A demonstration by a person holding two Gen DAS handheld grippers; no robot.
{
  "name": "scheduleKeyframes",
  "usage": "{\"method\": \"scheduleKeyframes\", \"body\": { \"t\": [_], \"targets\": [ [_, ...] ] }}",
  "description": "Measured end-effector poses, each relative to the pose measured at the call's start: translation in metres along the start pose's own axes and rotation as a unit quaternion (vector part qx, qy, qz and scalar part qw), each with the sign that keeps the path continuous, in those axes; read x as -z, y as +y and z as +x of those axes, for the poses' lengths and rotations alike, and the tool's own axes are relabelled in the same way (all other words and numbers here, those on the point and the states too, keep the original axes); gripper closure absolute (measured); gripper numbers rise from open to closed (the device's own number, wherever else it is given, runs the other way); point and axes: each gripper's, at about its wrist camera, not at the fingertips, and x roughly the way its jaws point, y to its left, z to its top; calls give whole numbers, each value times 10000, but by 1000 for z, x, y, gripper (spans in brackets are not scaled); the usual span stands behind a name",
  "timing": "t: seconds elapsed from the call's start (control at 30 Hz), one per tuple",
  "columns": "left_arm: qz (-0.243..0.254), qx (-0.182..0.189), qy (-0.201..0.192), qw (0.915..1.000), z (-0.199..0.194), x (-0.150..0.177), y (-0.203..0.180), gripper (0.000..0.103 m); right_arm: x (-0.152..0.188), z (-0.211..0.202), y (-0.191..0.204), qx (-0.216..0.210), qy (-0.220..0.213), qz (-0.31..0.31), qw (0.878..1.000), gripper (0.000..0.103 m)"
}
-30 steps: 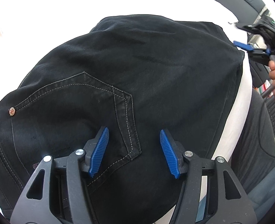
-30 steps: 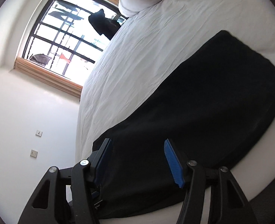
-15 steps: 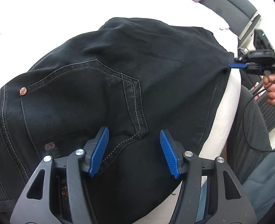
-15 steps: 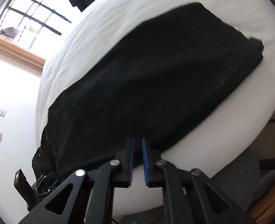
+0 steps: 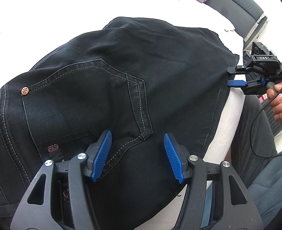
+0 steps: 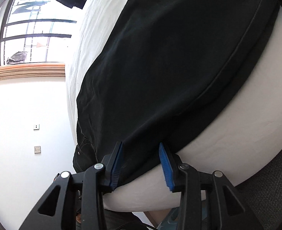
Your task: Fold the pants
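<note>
The black pants [image 5: 121, 88] lay flat along the near edge of the white bed [image 5: 64, 9], their long axis following that edge from the pocket end under the left gripper [image 5: 138, 157] to the far end beside the right gripper [image 6: 141, 164]. The left gripper hovered half-open over the pocket, holding nothing. The right one's jaws were opening astride the near edge of the cloth, pads apparently not pressing it, so it seemed nearer to a grasp.
</note>
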Motion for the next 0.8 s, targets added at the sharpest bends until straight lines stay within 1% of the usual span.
{"method": "scheduleKeyframes", "body": {
  "t": [0.17, 0.33, 0.4, 0.43, 0.47, 0.5, 0.57, 0.7, 0.8],
  "targets": [
    [-12, 27, 1, 10000, 0, -1, 1, 47, 3, 0, -2, -145, 122, 274, 9994, 62],
    [13, 61, 28, 10000, -1, -2, 2, 47, 7, 8, 2, -258, 146, 354, 9989, 62],
    [20, 64, 32, 10000, -1, -3, 2, 47, 9, 12, 7, -337, 143, 254, 9990, 64],
    [25, 62, 36, 10000, -1, -3, 2, 47, 10, 20, 10, -297, 179, 204, 9992, 75],
    [30, 63, 37, 10000, -1, -3, 2, 47, 12, 18, 7, -270, 220, 173, 9992, 89],
    [29, 64, 37, 10000, -1, -3, 3, 47, 14, 21, 7, -239, 231, 137, 9994, 94],
    [29, 60, 37, 10000, -1, -3, 3, 47, 17, 21, 10, -147, 129, 23, 9998, 96],
    [85, 39, 60, 9999, -4, -1, 5, 48, 24, 19, 12, -201, 25, 13, 9998, 98],
    [100, 27, 93, 9999, -8, 1, 9, 48, 34, 17, 9, -291, 38, 117, 9995, 98]
  ]
}}
